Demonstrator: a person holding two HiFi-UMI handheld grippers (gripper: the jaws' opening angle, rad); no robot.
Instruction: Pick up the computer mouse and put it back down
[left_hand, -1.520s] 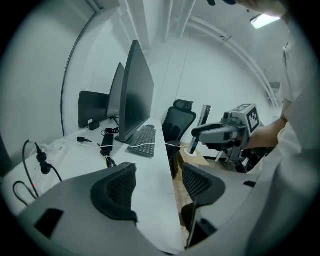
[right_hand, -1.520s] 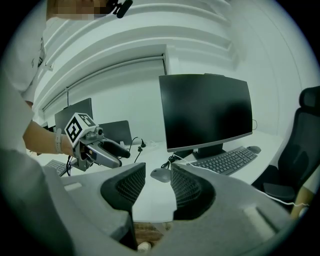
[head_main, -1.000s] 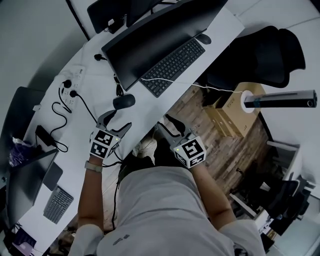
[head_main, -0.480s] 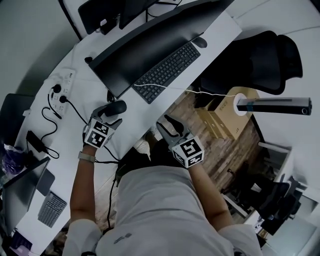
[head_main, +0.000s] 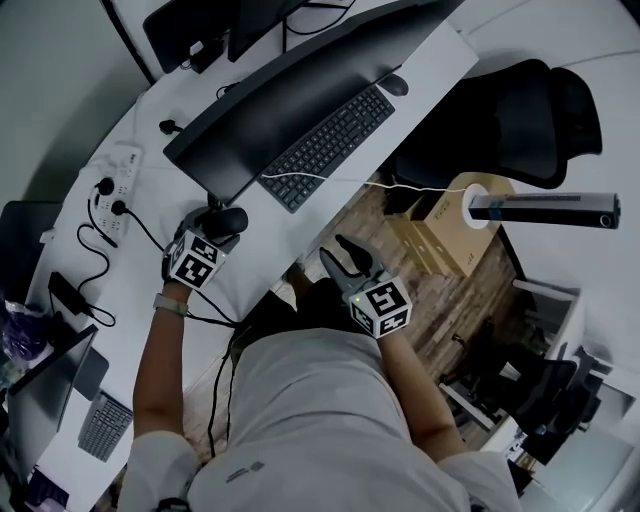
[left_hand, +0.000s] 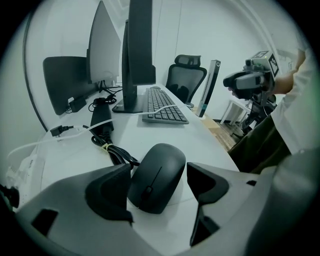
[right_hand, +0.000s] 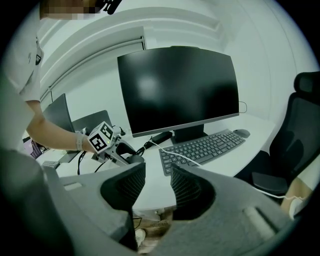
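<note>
A black computer mouse (head_main: 230, 218) (left_hand: 156, 177) lies on the white desk (head_main: 265, 240), beside a bundle of black cables (left_hand: 107, 150). My left gripper (head_main: 221, 224) (left_hand: 160, 175) is open and low over the desk, its jaws standing either side of the mouse. The left jaw is against the mouse's side and a gap shows at the right jaw. The mouse rests on the desk surface. My right gripper (head_main: 349, 256) (right_hand: 158, 182) hangs off the desk's front edge, open by a narrow gap with nothing between its jaws.
A black keyboard (head_main: 330, 145) and a wide monitor (head_main: 290, 95) stand beyond the mouse, with a second mouse (head_main: 393, 84) at the keyboard's far end. A power strip (head_main: 108, 182) lies left. An office chair (head_main: 520, 110) and cardboard boxes (head_main: 440, 235) stand right.
My left gripper has moved forward to the mouse, and its jaws now stand either side of it. The right gripper has stayed about where it was.
</note>
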